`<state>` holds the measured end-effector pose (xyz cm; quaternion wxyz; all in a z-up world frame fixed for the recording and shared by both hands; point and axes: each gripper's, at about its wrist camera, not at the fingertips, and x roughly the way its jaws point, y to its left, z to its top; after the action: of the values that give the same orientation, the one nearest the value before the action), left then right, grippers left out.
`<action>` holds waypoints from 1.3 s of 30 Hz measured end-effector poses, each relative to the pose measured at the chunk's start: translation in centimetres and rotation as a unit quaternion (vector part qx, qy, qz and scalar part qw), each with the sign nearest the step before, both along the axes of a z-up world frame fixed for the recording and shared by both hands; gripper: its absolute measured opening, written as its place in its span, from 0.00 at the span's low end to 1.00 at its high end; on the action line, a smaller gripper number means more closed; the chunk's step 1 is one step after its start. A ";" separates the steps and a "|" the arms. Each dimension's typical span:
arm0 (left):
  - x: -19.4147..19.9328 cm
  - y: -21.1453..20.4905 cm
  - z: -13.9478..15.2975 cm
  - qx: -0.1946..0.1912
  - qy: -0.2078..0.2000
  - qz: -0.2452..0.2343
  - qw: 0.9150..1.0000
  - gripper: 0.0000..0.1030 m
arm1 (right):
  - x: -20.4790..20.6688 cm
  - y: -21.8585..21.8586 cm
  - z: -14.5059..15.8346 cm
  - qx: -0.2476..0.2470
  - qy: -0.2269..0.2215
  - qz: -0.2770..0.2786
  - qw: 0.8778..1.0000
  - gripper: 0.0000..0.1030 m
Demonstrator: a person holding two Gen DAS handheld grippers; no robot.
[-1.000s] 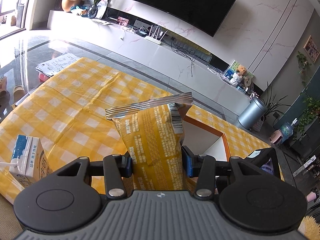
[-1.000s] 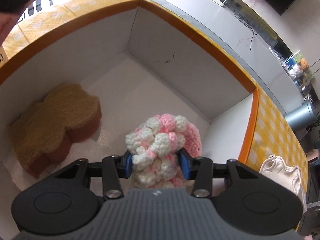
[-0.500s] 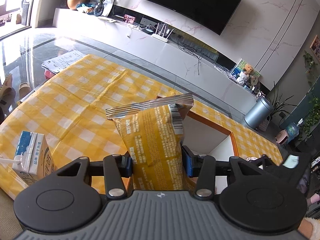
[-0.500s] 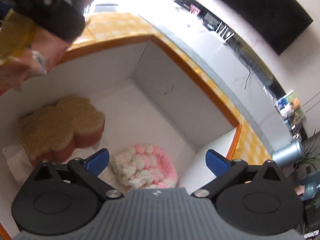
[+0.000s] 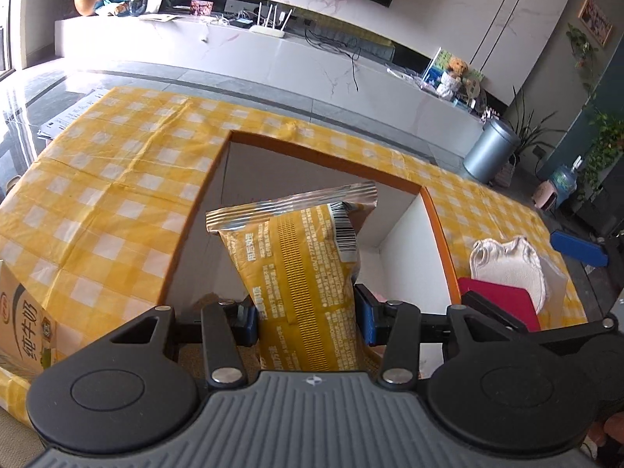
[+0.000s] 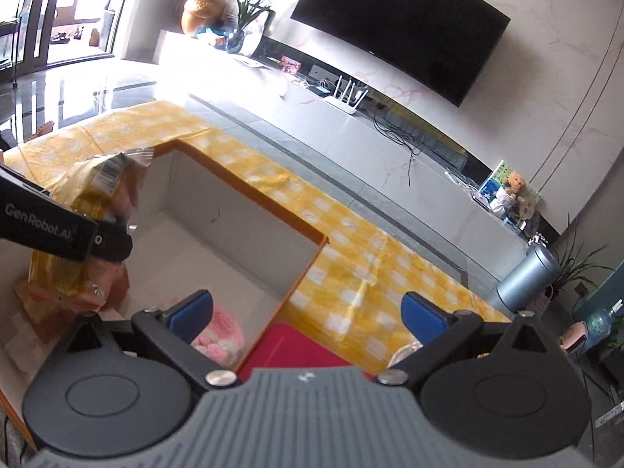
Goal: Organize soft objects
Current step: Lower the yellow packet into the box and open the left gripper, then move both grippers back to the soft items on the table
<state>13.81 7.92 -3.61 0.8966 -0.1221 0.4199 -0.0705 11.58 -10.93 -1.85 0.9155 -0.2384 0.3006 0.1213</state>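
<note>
My left gripper (image 5: 306, 318) is shut on a yellow snack packet (image 5: 300, 273) and holds it upright over the open white box with the orange rim (image 5: 319, 150). In the right wrist view the packet (image 6: 93, 195) hangs over the box's left side (image 6: 249, 202). My right gripper (image 6: 306, 314) is open and empty, above the box's right rim. The pink and white crochet piece (image 6: 220, 331) lies on the box floor. A red cloth (image 5: 503, 300) and a white cloth (image 5: 507, 269) lie right of the box.
A milk carton (image 5: 23, 327) stands at the left on the yellow checked tablecloth (image 5: 117, 179). A tan sponge in the box is mostly hidden behind the packet. A TV cabinet (image 6: 351, 124) and a grey bin (image 6: 526, 277) stand beyond the table.
My right gripper opened, let the crochet piece drop into the box, then lifted and drew back right. My left gripper carried the packet right until it is over the box.
</note>
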 end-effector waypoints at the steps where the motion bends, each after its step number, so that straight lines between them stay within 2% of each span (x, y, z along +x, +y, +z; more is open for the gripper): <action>1: 0.2 -0.4 -0.2 0.009 0.003 -0.002 1.000 0.52 | -0.1 -0.2 -0.2 -0.003 0.002 -0.002 1.000 0.98; 4: 0.9 -1.2 -0.6 0.046 0.009 -0.007 0.999 0.52 | -0.7 -1.6 -0.1 -0.004 0.000 -0.004 1.000 0.98; 7: 2.0 -0.7 0.2 0.057 0.008 -0.005 0.998 0.52 | -0.7 -1.9 -0.4 -0.004 -0.004 0.008 1.000 0.98; 13: 5.6 1.5 -0.4 0.070 0.034 0.051 0.996 0.52 | 0.3 -1.3 0.0 0.005 -0.015 0.021 1.000 0.98; 16: 7.0 1.2 -1.2 0.102 0.041 0.023 0.994 0.50 | 0.6 -1.2 0.0 0.014 -0.017 0.026 0.999 0.98; 19: 7.6 0.4 -2.1 0.131 0.043 -0.028 0.990 0.50 | 0.8 -1.1 -0.2 0.019 -0.019 0.023 0.999 0.98; 21: 7.6 -0.6 -2.4 0.153 0.040 -0.041 0.987 0.50 | 1.1 -1.2 -0.7 0.028 -0.012 0.017 0.999 0.98; 26: 7.6 -2.1 -2.9 0.172 0.033 -0.060 0.983 0.51 | 1.8 -1.1 -1.7 0.024 0.007 -0.002 1.000 0.98; 29: 7.6 -2.3 -3.1 0.185 0.020 -0.052 0.981 0.60 | 1.7 -1.2 -1.9 0.034 0.025 0.007 0.999 0.98; 31: 6.9 -2.5 -2.9 0.205 -0.007 -0.050 0.978 0.88 | 1.4 -1.2 -1.7 0.050 0.033 0.016 0.998 0.98; 32: 6.5 -2.6 -2.6 0.212 -0.024 -0.058 0.975 0.89 | 1.3 -1.2 -1.6 0.053 0.035 0.018 0.998 0.98; 34: 5.8 -3.2 -2.2 0.239 -0.049 -0.063 0.968 0.98 | 1.1 -1.2 -1.5 0.049 0.034 0.019 0.998 0.98; 36: 5.0 -3.9 -1.7 0.271 -0.075 -0.073 0.957 1.00 | 0.9 -1.1 -1.4 0.042 0.027 0.017 0.999 0.98; 39: 4.1 -4.8 -1.6 0.304 -0.086 -0.074 0.946 1.00 | 0.8 -1.3 -1.2 0.044 0.027 0.011 0.999 0.98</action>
<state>17.88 3.13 -5.19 0.9161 0.1944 0.3502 -0.0163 12.37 -12.27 -3.07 0.9154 -0.1980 0.3166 0.1507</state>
